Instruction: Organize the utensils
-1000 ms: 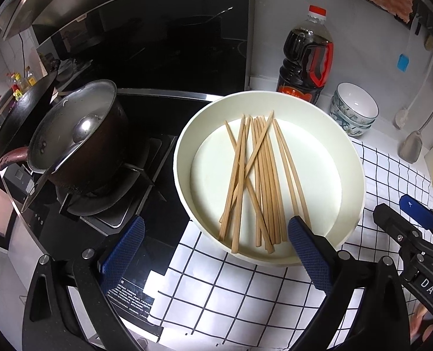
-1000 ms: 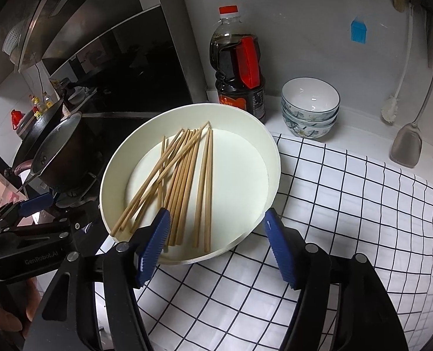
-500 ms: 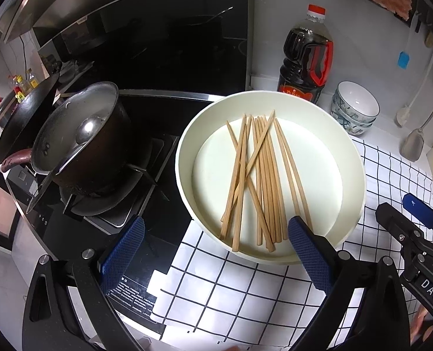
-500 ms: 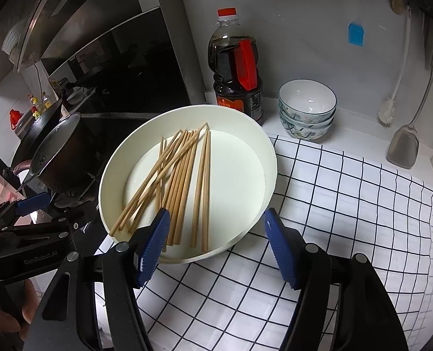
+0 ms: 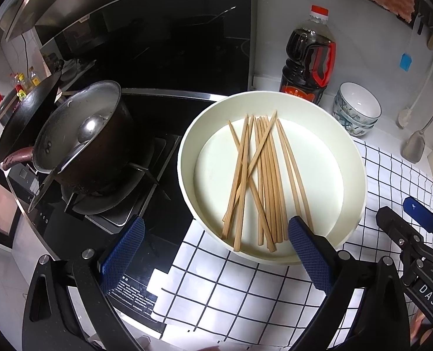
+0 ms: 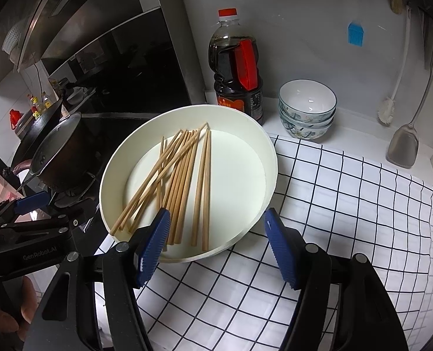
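The chopsticks lay in a loose sheaf on the flat floor of the round white basin, most running near-parallel from far wall to near wall, with two or three crossed over the bundle on its stove side. We took the basin as landmark. Against the frames of a second earlier we found almost nothing altered: the sticks kept the same crossings, and both cameras had only drifted slightly, so the sorting stood no further along. Whether the sheaf awaited gathering or had already been collected there, the pictures did not settle.

The sticks were slim, straight, pale wood of matt finish; the basin was smooth, low-walled and cream-white. It rested partly on a white cloth with a black grid, which spread from the basin's near side and away from the stove.

The left gripper hovered at the basin's near rim on the stove side, claws spread wide, nothing between the ribbed blue pads. The right gripper hovered above the same rim, likewise spread and empty.

Behind the basin stood a dark sauce bottle with a red handle; beside that, stacked patterned bowls. Beyond the basin's stove side sat a dark pot holding a steel ladle.
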